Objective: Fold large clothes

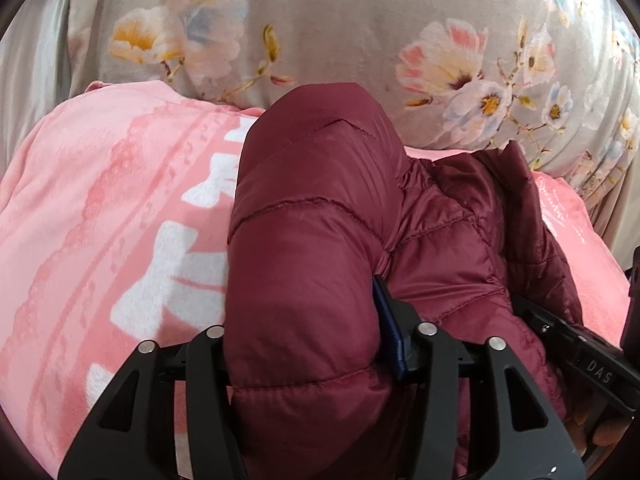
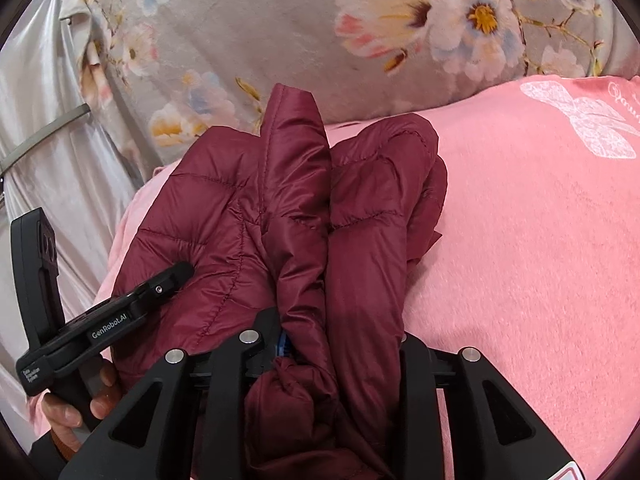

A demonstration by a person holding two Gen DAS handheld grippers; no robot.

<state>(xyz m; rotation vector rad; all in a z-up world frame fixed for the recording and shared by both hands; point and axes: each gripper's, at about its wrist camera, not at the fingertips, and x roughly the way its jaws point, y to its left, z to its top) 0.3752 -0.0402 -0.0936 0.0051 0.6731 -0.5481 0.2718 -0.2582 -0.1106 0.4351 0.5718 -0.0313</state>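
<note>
A maroon quilted puffer jacket (image 1: 320,200) lies bunched on a pink blanket (image 1: 100,220). In the left wrist view a thick padded fold of it fills the gap of my left gripper (image 1: 304,320); the blue pad (image 1: 390,332) presses into the fabric. In the right wrist view a twisted bundle of the jacket (image 2: 304,220) runs between the fingers of my right gripper (image 2: 336,332), which is shut on it. Both grippers sit side by side at the jacket's near edge. The left gripper's body (image 2: 120,312) shows beside the right one, held by a hand (image 2: 80,404).
The pink blanket (image 2: 520,260) with a white bow print covers the bed around the jacket. A grey floral quilt (image 2: 260,20) is piled behind it. Silvery satin cloth (image 2: 48,120) hangs at the far left. The right gripper's body (image 1: 580,344) shows at the lower right.
</note>
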